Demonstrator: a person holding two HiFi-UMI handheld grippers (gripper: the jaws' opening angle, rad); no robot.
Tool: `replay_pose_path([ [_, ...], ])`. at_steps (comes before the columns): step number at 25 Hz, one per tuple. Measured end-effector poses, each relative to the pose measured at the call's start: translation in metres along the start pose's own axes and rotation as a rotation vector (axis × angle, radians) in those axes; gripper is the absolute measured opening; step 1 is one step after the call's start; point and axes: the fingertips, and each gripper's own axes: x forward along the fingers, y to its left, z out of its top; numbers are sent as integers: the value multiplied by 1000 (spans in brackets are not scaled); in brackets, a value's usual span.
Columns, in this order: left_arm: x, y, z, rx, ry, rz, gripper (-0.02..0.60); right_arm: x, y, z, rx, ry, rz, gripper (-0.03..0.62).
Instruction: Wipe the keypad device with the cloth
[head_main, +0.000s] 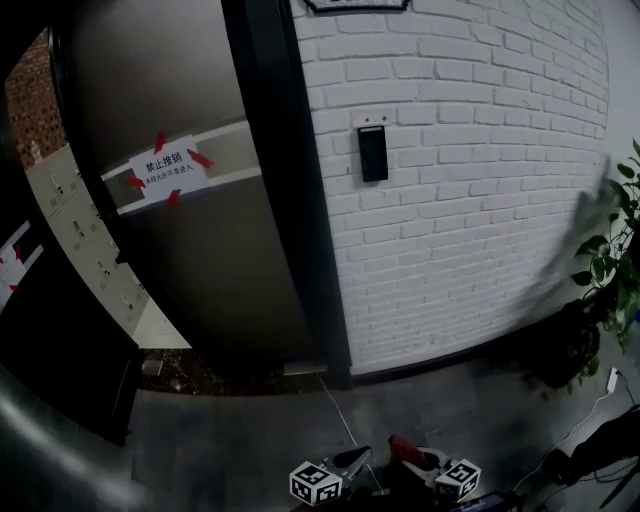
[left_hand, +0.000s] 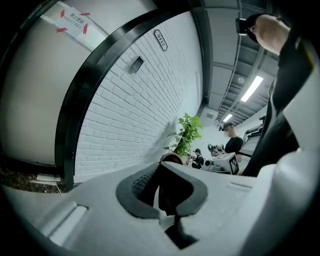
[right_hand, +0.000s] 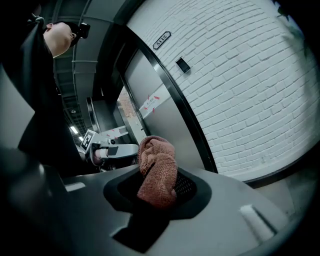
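Cloth (right_hand: 159, 159) sits clamped in the right gripper (right_hand: 157, 181), well apart from the keypad device (head_main: 373, 153).

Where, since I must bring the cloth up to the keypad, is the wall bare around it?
Bare brick lies right of the keypad device as far as the plant, and below it to the baseboard. Left, only a narrow strip before the black door frame. Floor by the plant is crowded with cables.
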Motion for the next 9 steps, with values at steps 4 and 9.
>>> replay_pose_path([
  [4, 7, -5, 0, -7, 2, 0, 5, 0, -3, 7, 1, 4, 4, 114],
  [9, 10, -11, -1, 0, 9, -5, 5, -1, 1, 15, -19, 0, 21, 113],
])
